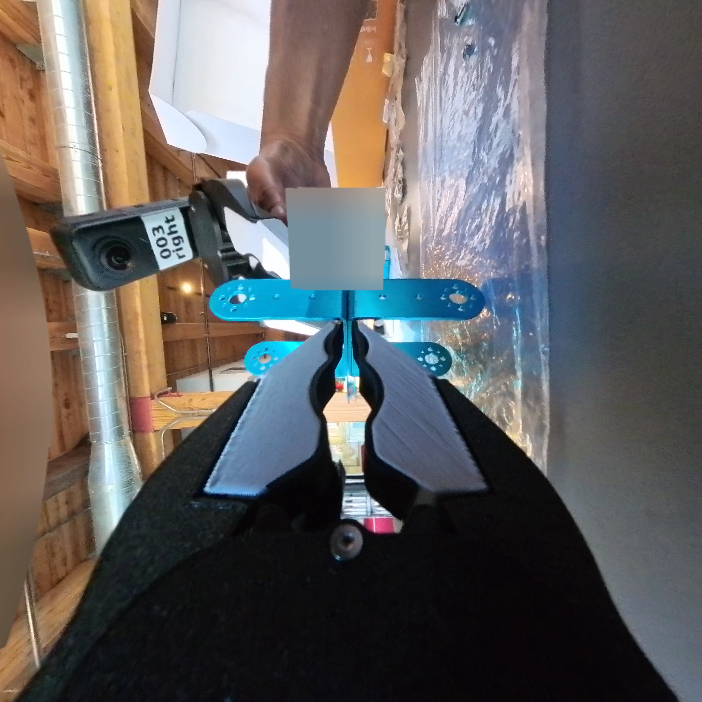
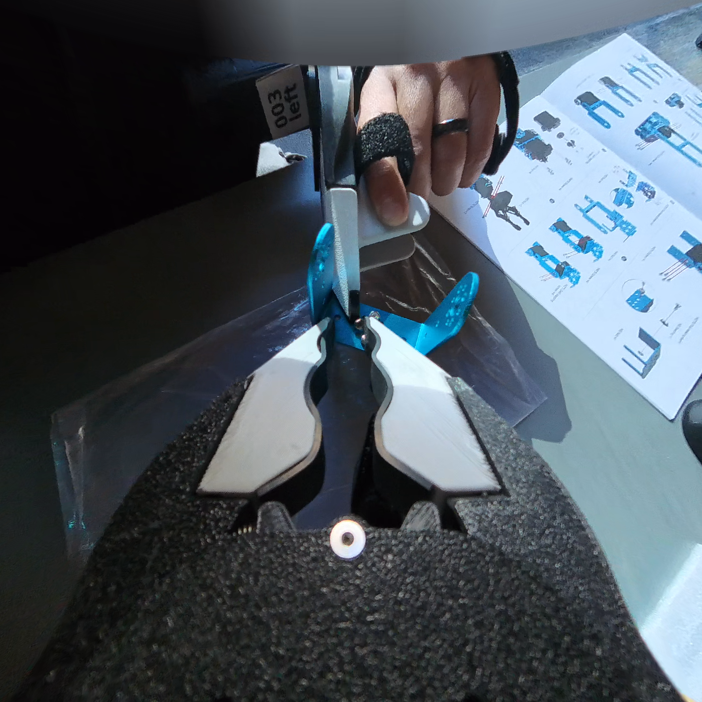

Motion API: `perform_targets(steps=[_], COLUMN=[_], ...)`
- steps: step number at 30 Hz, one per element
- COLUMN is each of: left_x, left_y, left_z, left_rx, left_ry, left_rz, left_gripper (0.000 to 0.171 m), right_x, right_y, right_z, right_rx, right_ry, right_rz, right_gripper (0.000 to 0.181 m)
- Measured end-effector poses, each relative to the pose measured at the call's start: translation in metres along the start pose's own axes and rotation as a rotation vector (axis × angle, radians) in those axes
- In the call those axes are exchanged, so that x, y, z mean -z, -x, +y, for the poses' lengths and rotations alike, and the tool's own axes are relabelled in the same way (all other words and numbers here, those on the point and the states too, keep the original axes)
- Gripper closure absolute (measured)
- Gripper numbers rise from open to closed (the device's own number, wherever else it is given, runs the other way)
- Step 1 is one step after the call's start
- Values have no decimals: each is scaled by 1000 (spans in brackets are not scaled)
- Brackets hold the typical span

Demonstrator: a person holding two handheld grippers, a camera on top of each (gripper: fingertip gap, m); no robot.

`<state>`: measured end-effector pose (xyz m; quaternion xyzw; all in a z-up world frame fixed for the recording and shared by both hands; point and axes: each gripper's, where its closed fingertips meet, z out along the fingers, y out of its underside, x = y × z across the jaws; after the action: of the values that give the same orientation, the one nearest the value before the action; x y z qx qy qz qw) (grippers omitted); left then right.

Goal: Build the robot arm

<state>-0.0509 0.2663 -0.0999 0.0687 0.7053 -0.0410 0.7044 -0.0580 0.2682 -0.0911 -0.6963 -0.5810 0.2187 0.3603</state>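
A blue metal bracket assembly (image 1: 418, 304) with perforated rounded ends is held above the table. My left gripper (image 1: 346, 324) is shut on its thin centre web. In the right wrist view, my right gripper (image 2: 347, 323) is closed on the base of the same blue assembly (image 2: 448, 315), where a small dark screw (image 2: 359, 326) sits at the right fingertip. The left gripper (image 2: 347, 300) comes down from above and clamps the piece. In the left wrist view, the right gripper's camera (image 1: 114, 258) and a hand (image 1: 288, 171) show, but a blurred patch hides its fingers.
A clear plastic bag (image 2: 190, 380) lies on the grey table (image 2: 588, 456) under the brackets. A printed instruction sheet (image 2: 607, 228) with blue diagrams lies at the right. A dark round object (image 2: 693, 429) sits at the right edge. A metal duct (image 1: 83, 190) and wooden beams are behind.
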Motion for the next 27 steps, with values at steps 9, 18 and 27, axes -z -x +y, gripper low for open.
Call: perform_targets(steps=[9,18,27], left_x=[1,1,-1], left_y=[1,1,1], left_z=[-1,0,11], left_rx=[-48,-60,-23], left_ry=[3,12,43], left_rz=[-25,-28,-12], left_gripper=[169,169,169], right_x=[-1,1,31], right_y=[1,0,-15], right_z=[-1,0,7], right_rx=[-18,-28,-121], right_ry=[48,54,-48], right_rz=[2,10,64], right_gripper=[167,167,156])
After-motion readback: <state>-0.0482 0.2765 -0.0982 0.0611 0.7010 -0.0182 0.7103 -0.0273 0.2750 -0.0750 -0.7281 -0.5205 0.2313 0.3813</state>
